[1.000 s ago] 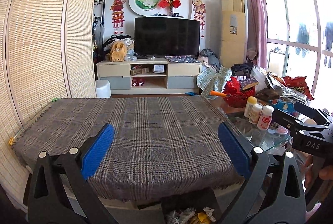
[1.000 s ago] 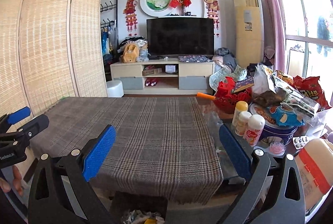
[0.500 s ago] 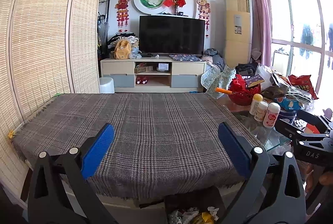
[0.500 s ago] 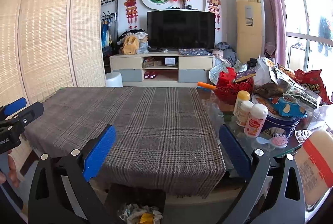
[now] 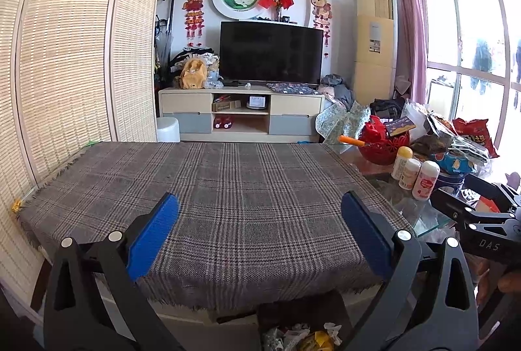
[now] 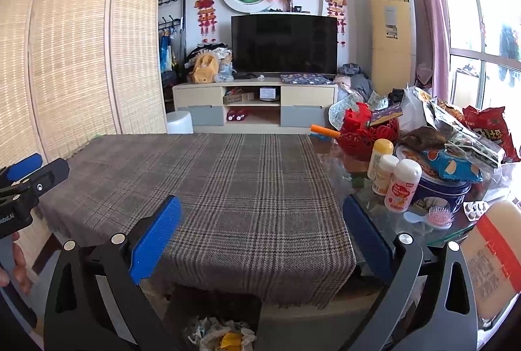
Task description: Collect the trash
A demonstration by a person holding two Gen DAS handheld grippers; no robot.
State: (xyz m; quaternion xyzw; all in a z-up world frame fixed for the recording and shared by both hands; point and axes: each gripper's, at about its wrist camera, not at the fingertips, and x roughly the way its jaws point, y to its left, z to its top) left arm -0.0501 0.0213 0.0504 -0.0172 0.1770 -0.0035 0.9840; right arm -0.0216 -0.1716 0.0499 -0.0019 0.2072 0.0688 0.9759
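A dark bin (image 6: 211,308) stands on the floor below the near table edge, holding crumpled paper and a yellow wrapper (image 6: 224,336); it also shows in the left wrist view (image 5: 302,315). The plaid grey tablecloth (image 5: 234,188) carries no loose trash. My left gripper (image 5: 260,230) is open and empty above the cloth's near edge. My right gripper (image 6: 260,232) is open and empty, to the right of the left one, which shows at the left edge (image 6: 26,184).
The right end of the table holds three white bottles (image 6: 394,178), a blue tin (image 6: 439,191), snack bags (image 6: 488,129), a red basket (image 6: 368,132), a pink hairbrush (image 6: 439,215). A rattan screen (image 5: 65,57) stands left; a TV stand (image 5: 241,113) behind.
Both grippers have drawn back and up from the table. The bin under the near edge shows more fully. Both stay open and empty.
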